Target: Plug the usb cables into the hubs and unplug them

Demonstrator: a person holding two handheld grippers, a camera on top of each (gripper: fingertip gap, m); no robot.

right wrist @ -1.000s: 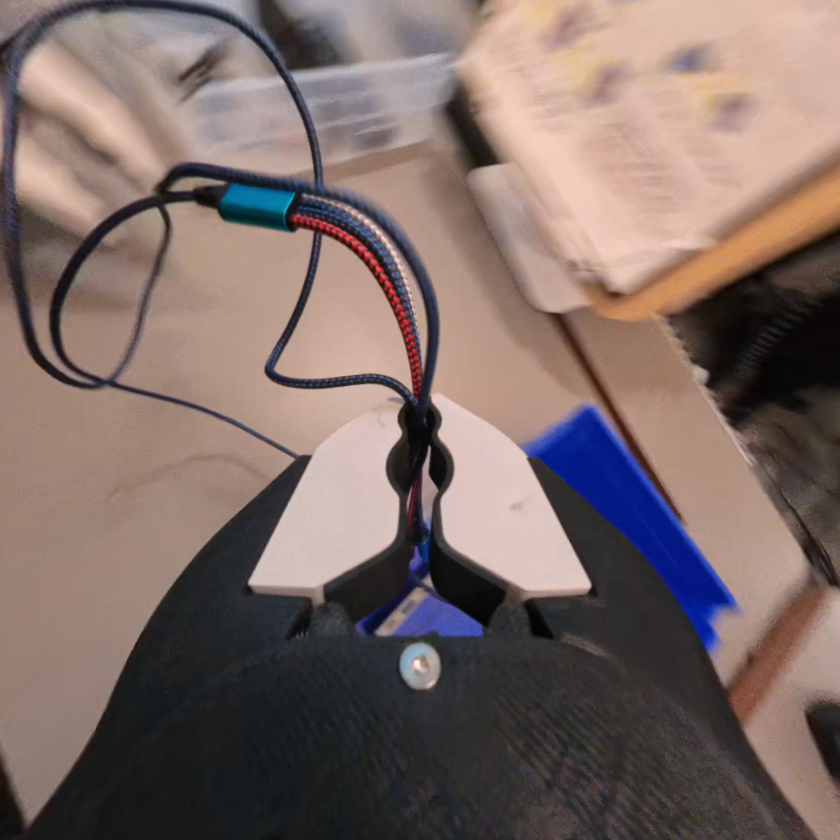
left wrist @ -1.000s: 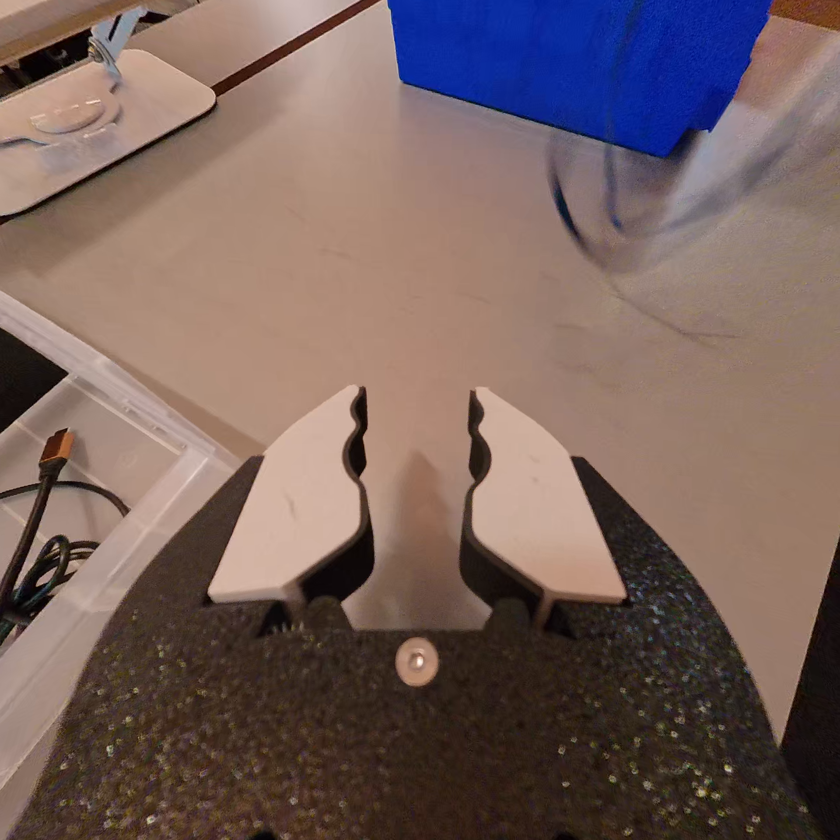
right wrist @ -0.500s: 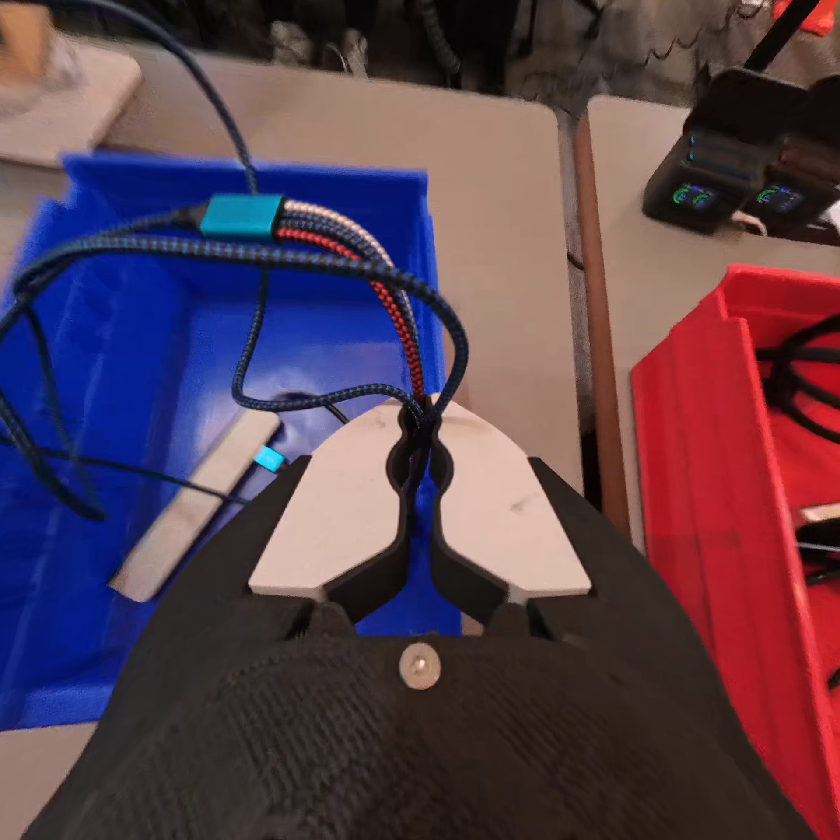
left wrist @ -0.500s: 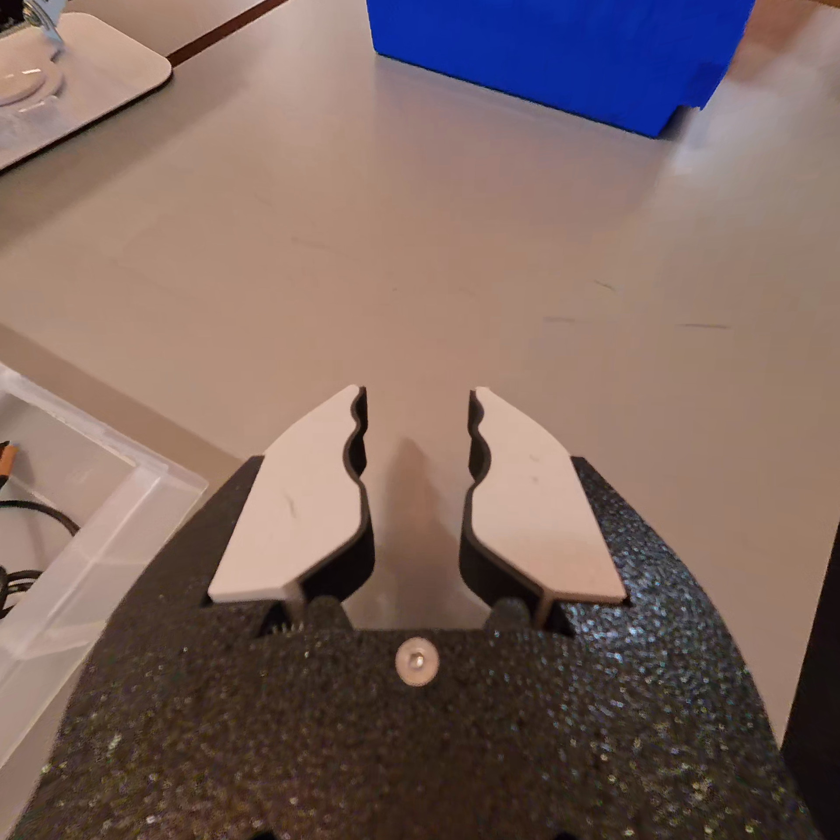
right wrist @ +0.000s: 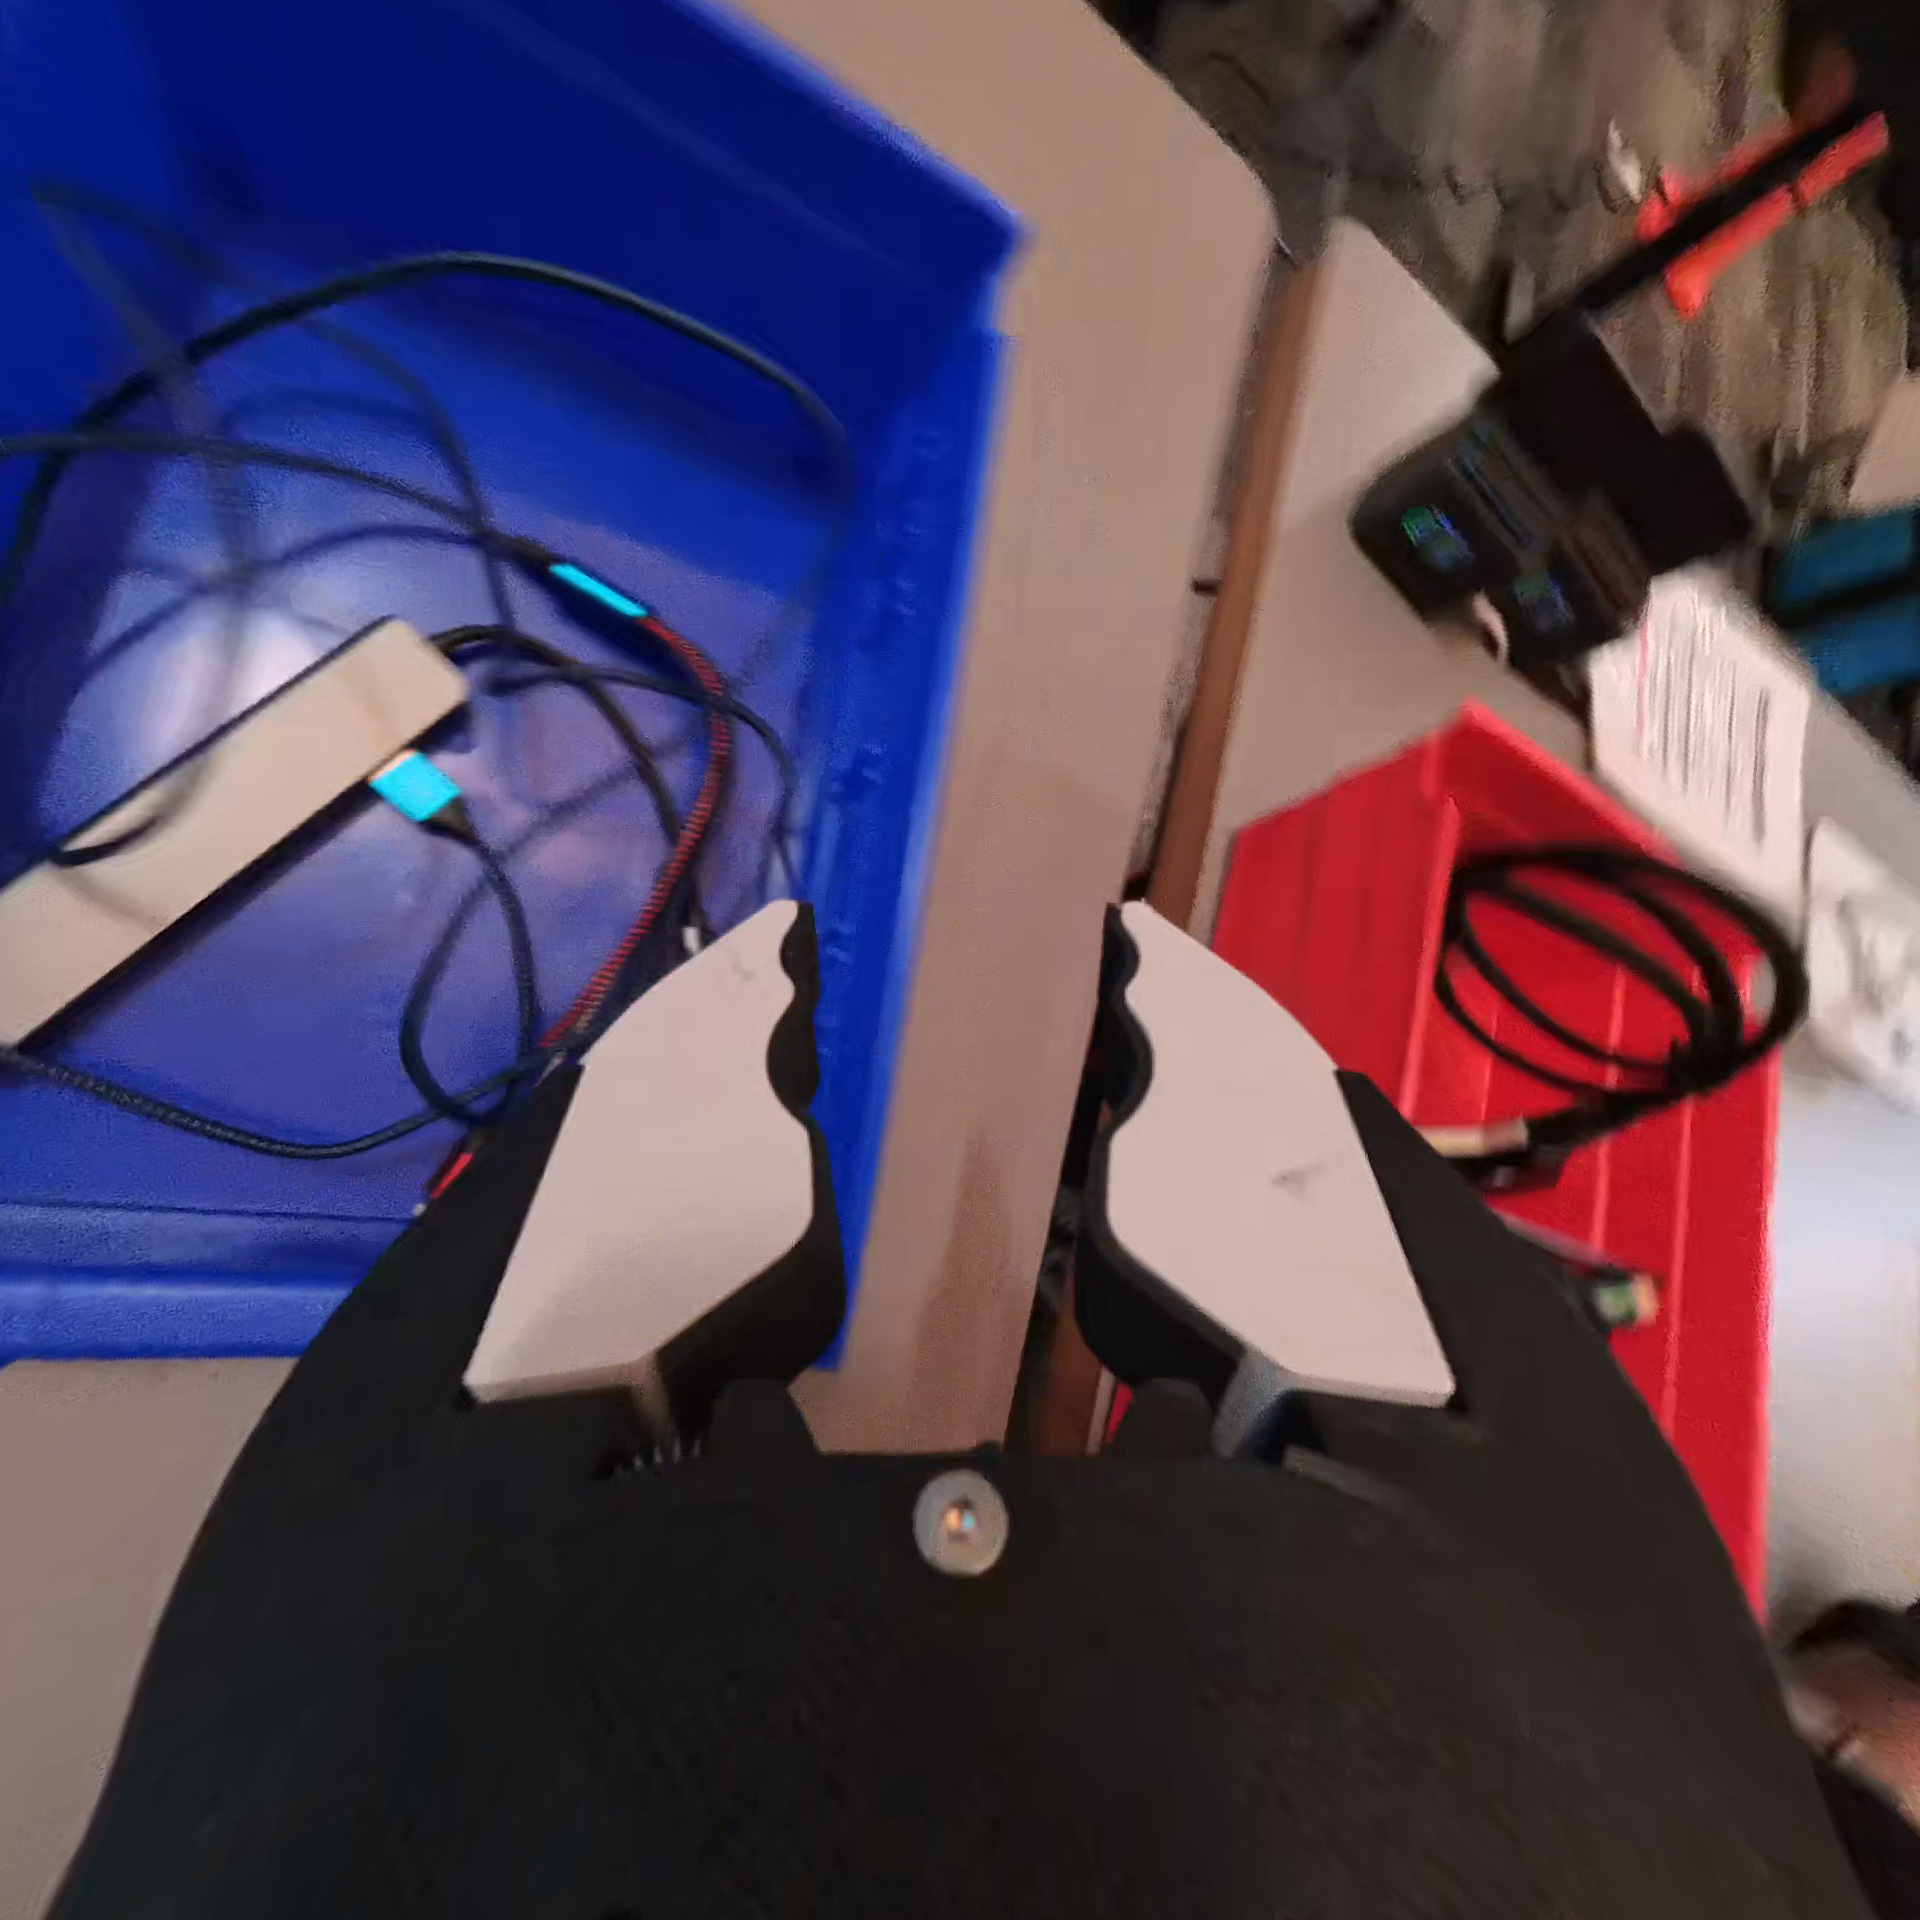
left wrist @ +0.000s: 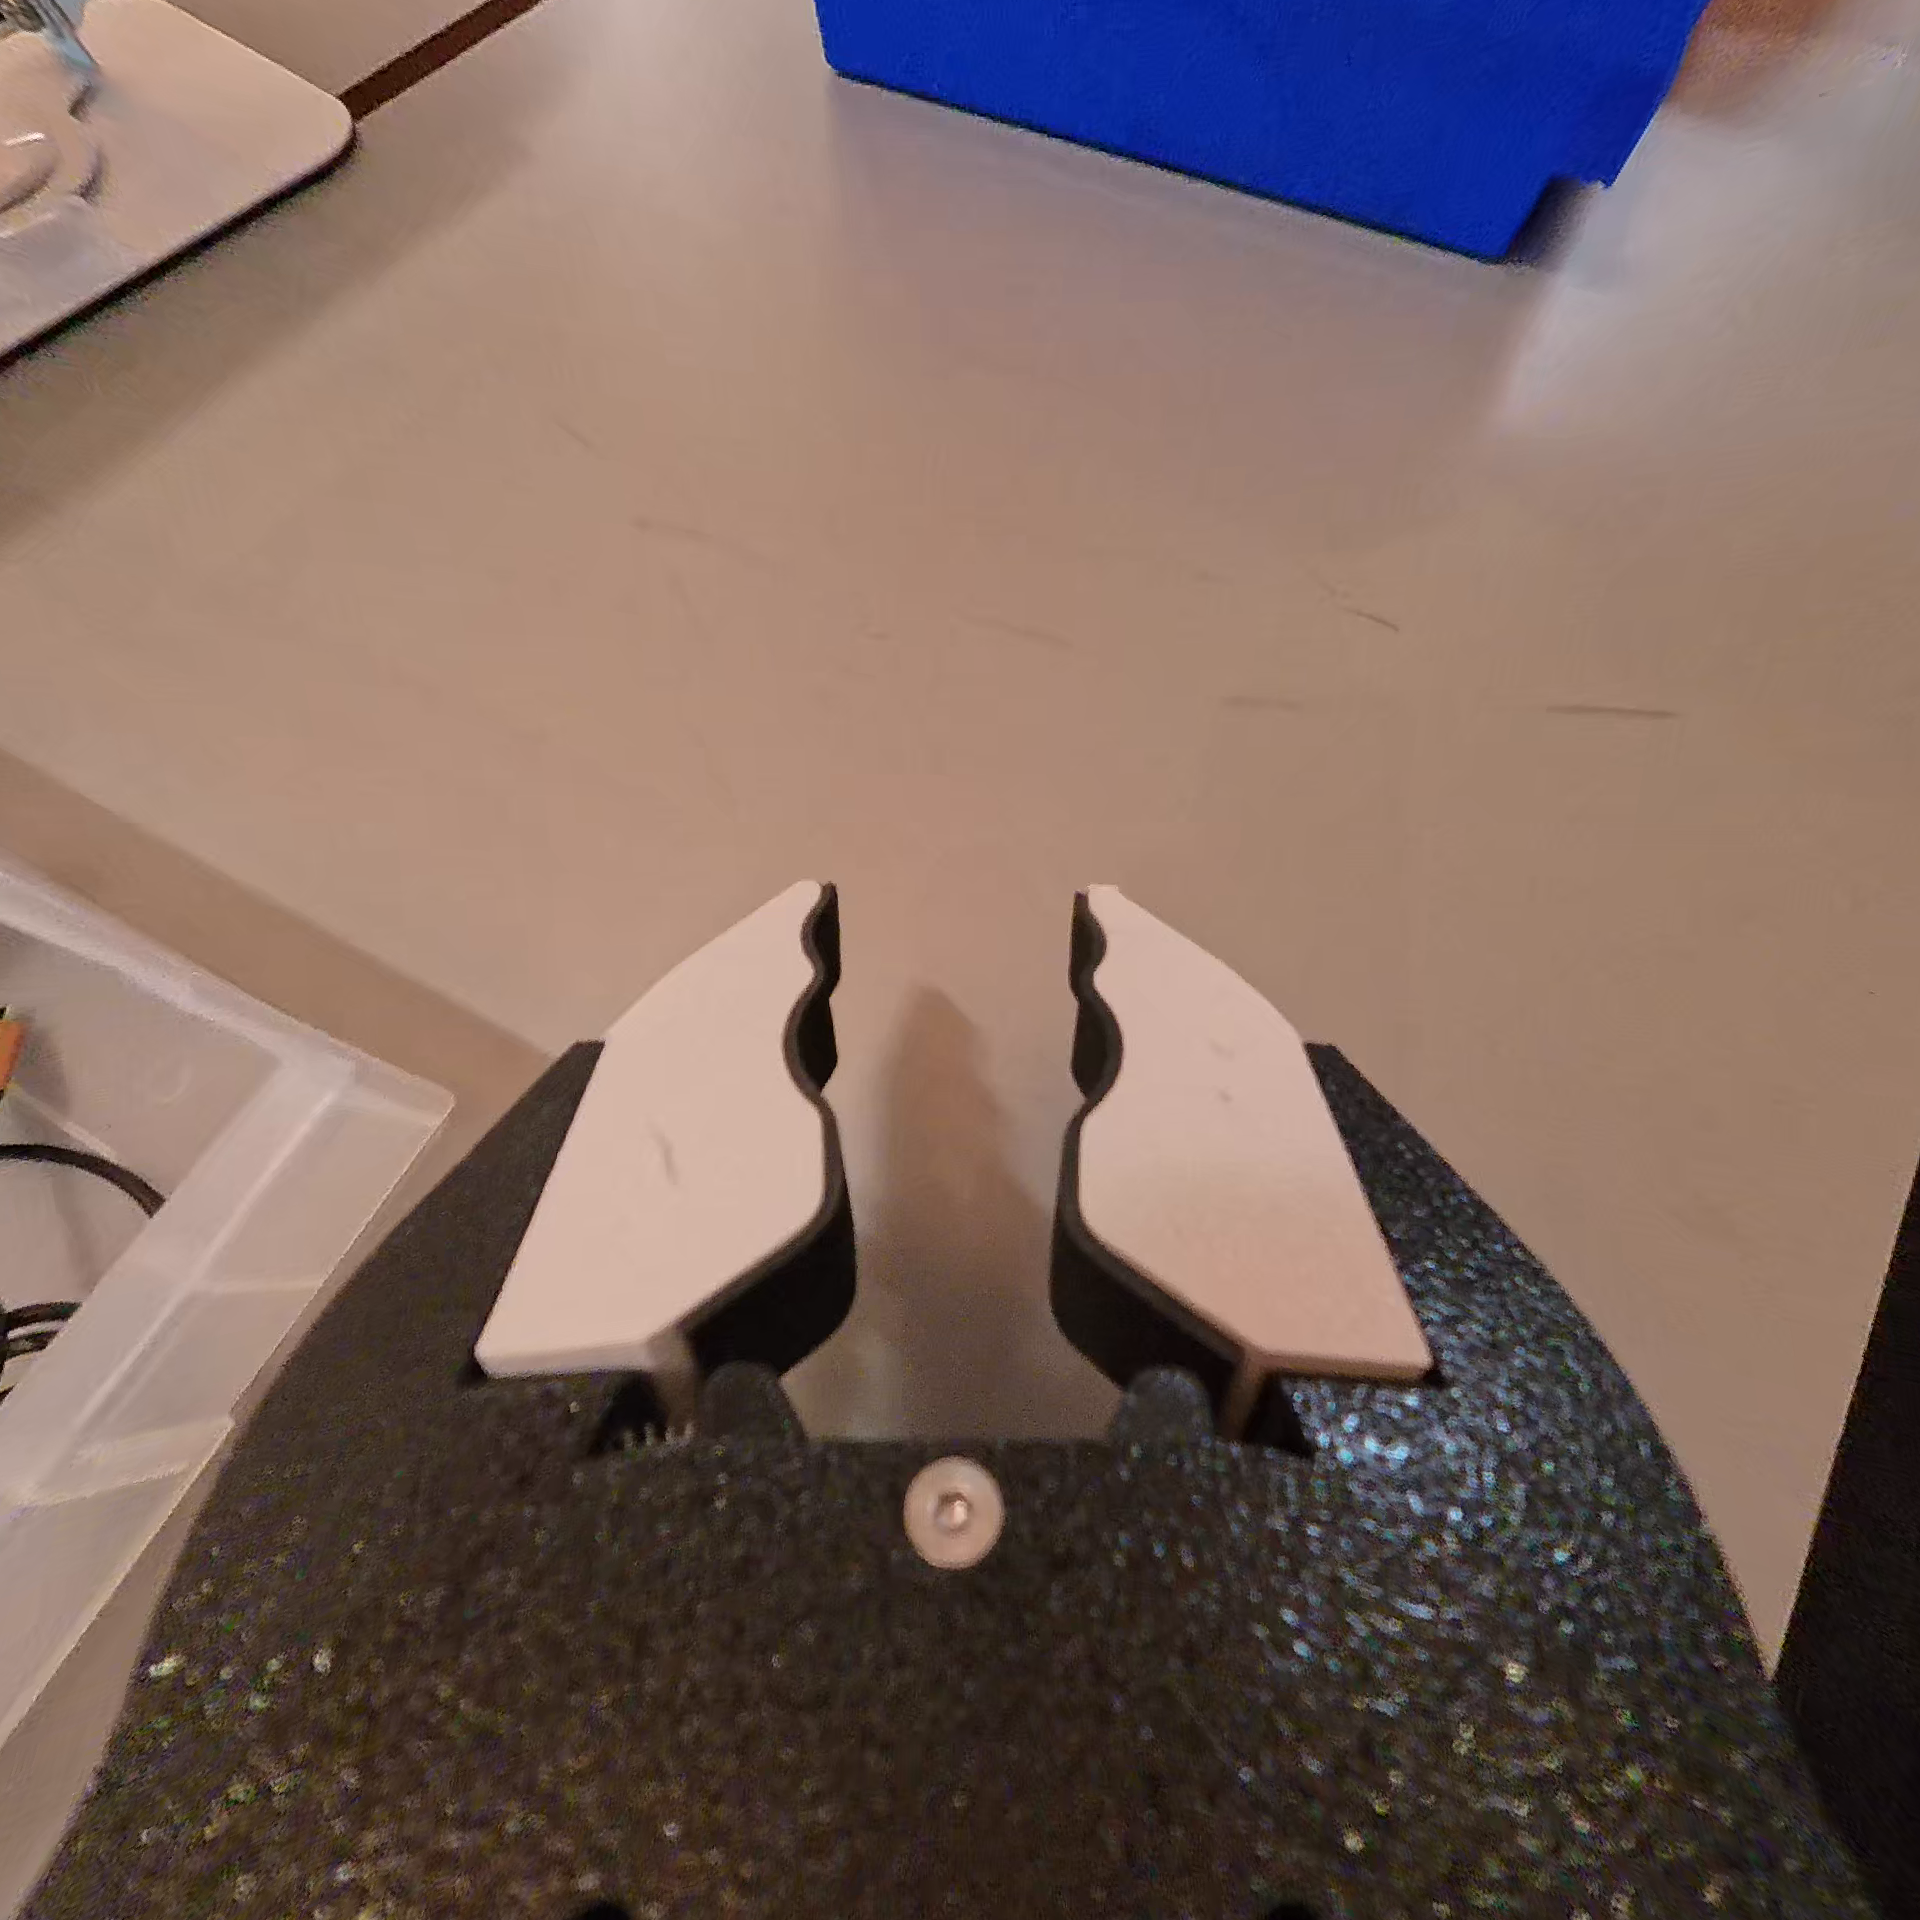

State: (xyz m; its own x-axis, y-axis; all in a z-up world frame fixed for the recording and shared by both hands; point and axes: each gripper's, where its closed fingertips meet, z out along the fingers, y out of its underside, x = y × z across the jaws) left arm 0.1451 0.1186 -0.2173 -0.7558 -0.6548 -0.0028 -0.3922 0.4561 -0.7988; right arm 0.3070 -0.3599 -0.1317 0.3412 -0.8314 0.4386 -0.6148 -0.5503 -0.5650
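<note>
Braided cable (right wrist: 665,831) lies loose in blue bin (right wrist: 914,499) beside grey hub (right wrist: 218,790), left of right gripper (right wrist: 958,925), jaws spread, empty; left gripper (left wrist: 951,904) spread over bare table (left wrist: 935,520); no legible writing.

**Blur and cropped edges hid much of the scene**

The right wrist view was smeared by motion. The braided cable (right wrist: 717,748) in the blue bin (right wrist: 914,436) ran under the right tongs (right wrist: 958,920), its end hidden. The grey hub (right wrist: 208,800) was cut off at the left edge. Dark devices (right wrist: 1538,499) on the far counter (right wrist: 1340,416) were too blurred to identify.

In the left wrist view, the clear box (left wrist: 239,1226) and its black cable (left wrist: 94,1169) were cropped at the left edge, the blue bin (left wrist: 1247,94) at the top.
</note>
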